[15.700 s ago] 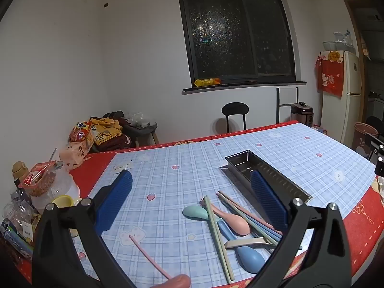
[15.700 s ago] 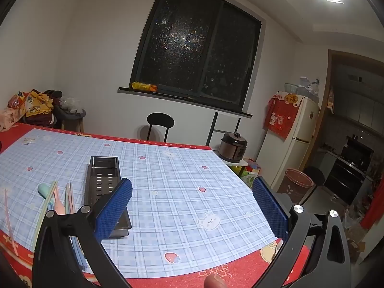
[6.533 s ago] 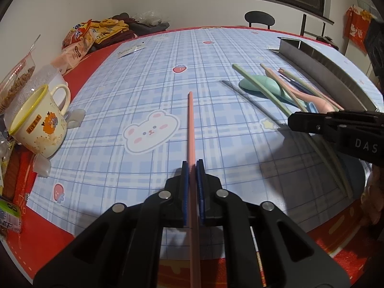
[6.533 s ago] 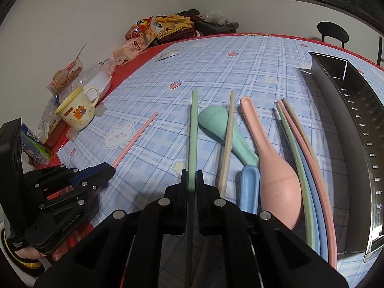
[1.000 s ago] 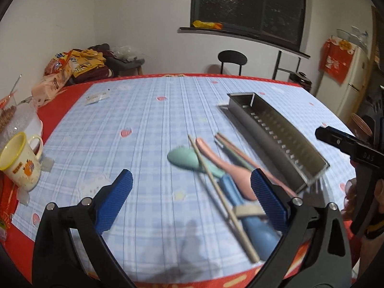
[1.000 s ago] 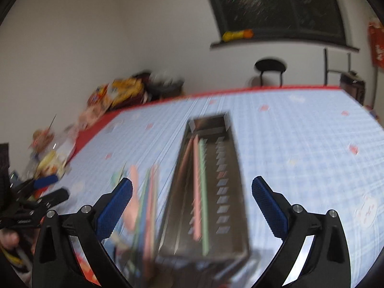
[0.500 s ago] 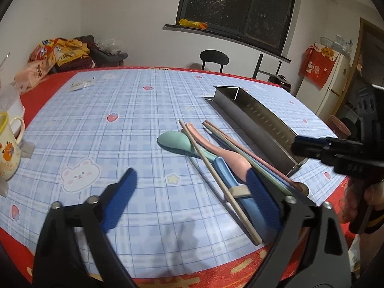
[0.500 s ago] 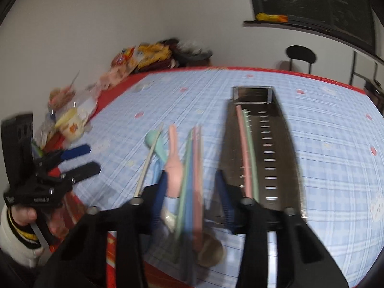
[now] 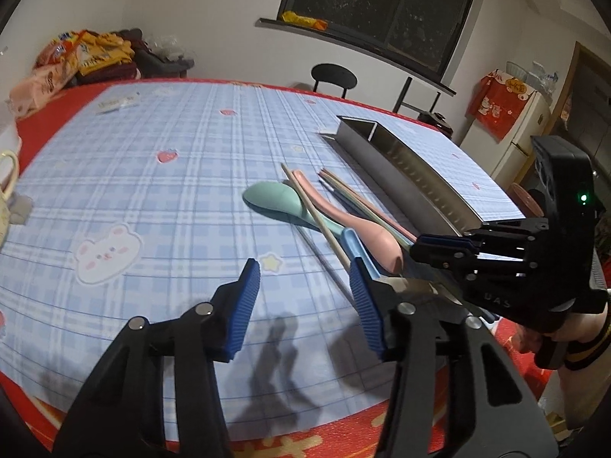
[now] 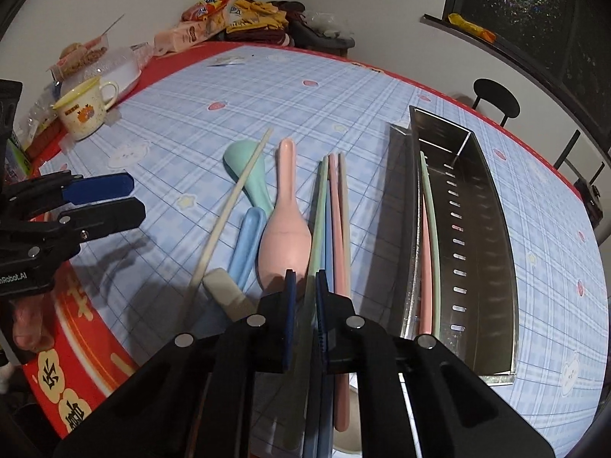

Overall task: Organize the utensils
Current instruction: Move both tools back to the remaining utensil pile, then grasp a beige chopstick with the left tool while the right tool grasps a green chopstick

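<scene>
Right wrist: right gripper (image 10: pixel 305 278) nearly closed around green chopstick (image 10: pixel 317 206); tray (image 10: pixel 496 206) wall at 2 o'clock. Left gripper (image 9: pixel 305 267) gaped, empty, beige chopstick (image 9: pixel 317 217) at 1 o'clock.

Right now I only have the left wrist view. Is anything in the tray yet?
Observer: Yes. Two chopsticks, one pink and one green, lie along the left wall of the tray.
Operator: What is the right gripper doing?
Observer: The right gripper is closed on a green chopstick, the leftmost of the bundle beside the pink spoon.
Operator: Where is the mug?
Observer: The mug stands upright near the table's left edge, apart from the utensils.
</scene>
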A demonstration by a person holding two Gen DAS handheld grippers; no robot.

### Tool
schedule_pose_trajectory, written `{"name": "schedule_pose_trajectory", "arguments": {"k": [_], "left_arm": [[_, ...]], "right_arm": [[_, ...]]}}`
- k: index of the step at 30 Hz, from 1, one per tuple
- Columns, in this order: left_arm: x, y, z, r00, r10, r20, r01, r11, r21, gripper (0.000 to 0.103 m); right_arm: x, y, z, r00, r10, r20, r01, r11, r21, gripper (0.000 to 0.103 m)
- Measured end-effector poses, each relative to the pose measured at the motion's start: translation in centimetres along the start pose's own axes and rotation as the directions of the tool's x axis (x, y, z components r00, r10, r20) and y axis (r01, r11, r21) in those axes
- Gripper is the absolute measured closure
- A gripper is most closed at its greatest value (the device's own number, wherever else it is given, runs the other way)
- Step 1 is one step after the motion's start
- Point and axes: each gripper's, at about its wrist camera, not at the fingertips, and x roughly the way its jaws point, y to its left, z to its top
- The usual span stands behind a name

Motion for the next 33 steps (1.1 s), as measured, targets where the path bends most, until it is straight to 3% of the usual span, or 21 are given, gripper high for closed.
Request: {"name": "schedule_pose_trajectory", "arguments": {"k": [5,16,23,33], "left_arm": [[0.8,-0.4,0.3,0.999,-0.036,-0.026,0.036,0.999,-0.005,0.054],[4.2,-0.5,1.0,0.985,-0.095,-0.144,0.088,0.995,-0.056,0.07],[6.6,-2.3,1.6,0.977,-0.058,-0.207,0.06,0.998,0.0,0.073],[8.0,-3.5,2.3,0.976,0.031,-0.214,-0.013,0.997,0.081,0.081]], "right_arm": [[0.5,0.1,-0.1,1.0,-0.005,-0.015,0.005,1.0,0.002,0.092],[0.6,0.2,0.2,1.0,0.0,-0.023,0.0,1.0,0.003,0.092],[0.6,-0.1,0.1,1.0,0.021,-0.013,-0.021,1.0,0.022,0.092],[0.5,-0.1,-0.1,0.999,0.032,-0.01,-0.032,0.999,0.029,0.092]]}}
